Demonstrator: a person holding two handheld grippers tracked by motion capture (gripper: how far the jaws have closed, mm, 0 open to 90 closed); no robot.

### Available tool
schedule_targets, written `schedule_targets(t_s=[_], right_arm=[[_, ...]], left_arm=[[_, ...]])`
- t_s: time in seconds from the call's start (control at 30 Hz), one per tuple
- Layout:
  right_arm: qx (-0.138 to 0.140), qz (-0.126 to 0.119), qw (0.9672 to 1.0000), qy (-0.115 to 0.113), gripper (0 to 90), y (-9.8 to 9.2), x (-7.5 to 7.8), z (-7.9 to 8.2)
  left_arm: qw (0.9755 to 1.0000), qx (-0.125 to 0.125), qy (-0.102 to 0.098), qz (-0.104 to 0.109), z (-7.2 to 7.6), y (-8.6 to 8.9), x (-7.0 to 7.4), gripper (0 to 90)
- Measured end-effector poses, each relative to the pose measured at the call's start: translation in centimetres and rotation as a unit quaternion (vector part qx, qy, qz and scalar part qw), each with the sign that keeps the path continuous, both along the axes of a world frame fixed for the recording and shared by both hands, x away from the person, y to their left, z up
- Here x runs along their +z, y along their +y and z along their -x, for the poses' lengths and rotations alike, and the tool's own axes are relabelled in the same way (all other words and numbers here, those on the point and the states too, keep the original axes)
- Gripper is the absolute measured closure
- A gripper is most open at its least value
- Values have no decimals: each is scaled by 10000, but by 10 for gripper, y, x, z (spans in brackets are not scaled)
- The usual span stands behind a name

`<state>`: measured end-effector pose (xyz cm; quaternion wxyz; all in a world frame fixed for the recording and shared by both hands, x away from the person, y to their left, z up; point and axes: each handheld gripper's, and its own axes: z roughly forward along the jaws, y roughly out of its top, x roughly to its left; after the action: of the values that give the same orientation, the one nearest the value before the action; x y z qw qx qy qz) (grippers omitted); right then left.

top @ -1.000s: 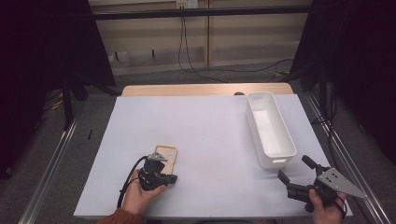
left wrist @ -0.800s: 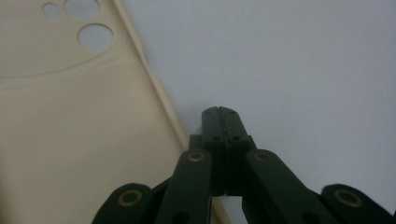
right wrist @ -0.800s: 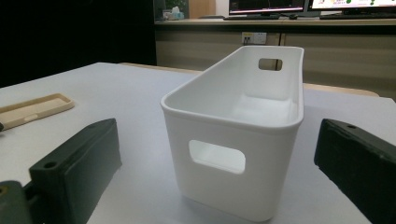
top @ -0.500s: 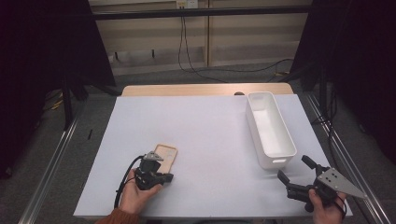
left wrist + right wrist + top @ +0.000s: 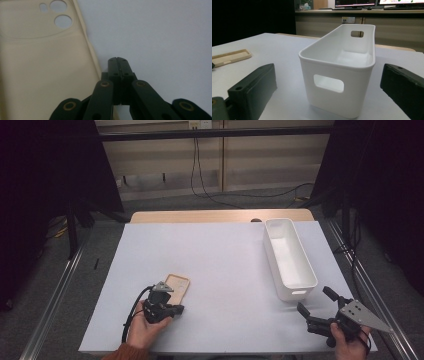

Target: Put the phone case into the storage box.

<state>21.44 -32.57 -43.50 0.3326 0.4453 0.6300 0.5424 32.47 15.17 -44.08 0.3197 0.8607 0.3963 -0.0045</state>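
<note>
Left gripper view, phone case [image 5: 45,62] cropped (left edge)

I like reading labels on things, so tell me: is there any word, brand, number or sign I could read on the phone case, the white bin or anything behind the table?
None can be read.
Phone case: plain beige, camera cut-outs, no lettering.
White bin: plain walls, no label showing.
Monitors at the back in the right gripper view: bright screens, content too small and blurred to read.
Wall socket: no legible marking.
</note>
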Motion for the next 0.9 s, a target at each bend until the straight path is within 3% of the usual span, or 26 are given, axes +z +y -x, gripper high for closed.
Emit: schedule_targets(t_s=[0.3,0.57,0.67,0.73,0.77,0.9], right_arm=[[12,3,10000,2,0,0,0,0],[31,19,10000,0,0,0,0,0],[13,-3,10000,2,0,0,0,0],[20,-6,10000,2,0,0,0,0],[21,-5,10000,2,0,0,0,0],[16,-5,10000,-3,0,0,0,0]], left_arm=[[9995,22,-155,264,2,0,4,892],[9981,-1,-367,489,5,0,8,770],[9967,119,-605,527,6,1,11,659],[9954,206,-742,564,7,3,14,532],[9948,204,-797,598,7,3,15,526],[9900,271,-1183,724,10,4,21,387]])
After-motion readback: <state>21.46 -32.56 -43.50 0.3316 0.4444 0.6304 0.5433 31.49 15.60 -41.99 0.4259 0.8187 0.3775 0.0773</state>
